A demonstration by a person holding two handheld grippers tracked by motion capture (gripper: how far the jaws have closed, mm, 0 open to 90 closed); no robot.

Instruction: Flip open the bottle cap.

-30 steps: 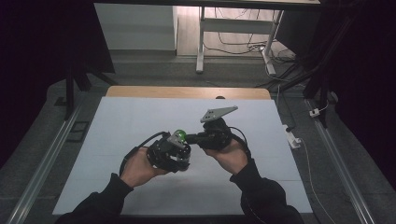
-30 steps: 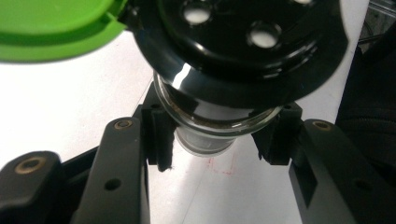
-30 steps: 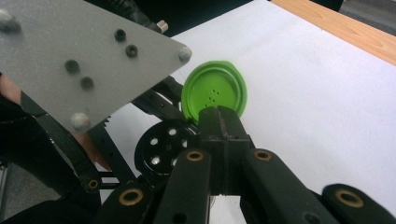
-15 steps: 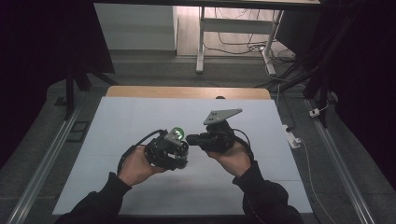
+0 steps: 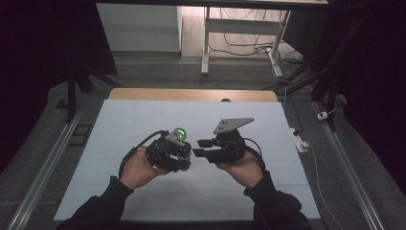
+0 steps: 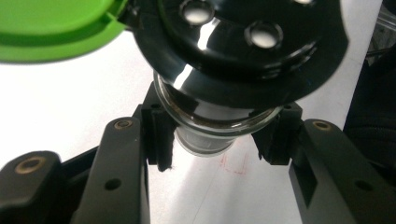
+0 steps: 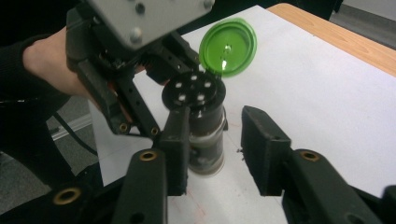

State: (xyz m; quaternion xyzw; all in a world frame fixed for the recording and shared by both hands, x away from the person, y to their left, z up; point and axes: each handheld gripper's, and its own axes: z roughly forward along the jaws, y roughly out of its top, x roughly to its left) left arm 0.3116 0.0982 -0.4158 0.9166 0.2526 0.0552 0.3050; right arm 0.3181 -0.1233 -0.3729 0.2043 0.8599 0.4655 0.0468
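Gripping a small glass jar (image 7: pixel 205 140) around its body, the left claw (image 6: pixel 215 140) holds it just above the white tabletop (image 5: pixel 119 124). Its green flip lid (image 7: pixel 229 46) hangs open, baring a black shaker top (image 7: pixel 194 93) with holes. The jar looks light, stiff, smooth and breakable, so the body below the cap seems the safest hold. Just to its right, the right claw (image 7: pixel 217 149) stands spread, one jaw beside the jar, grasping nothing.

I see a table (image 5: pixel 143 120) with a white sheet (image 5: pixel 268 129) over it (bare wood strip (image 5: pixel 191 94) at far edge); faint red marks (image 6: pixel 233 163) on the sheet.
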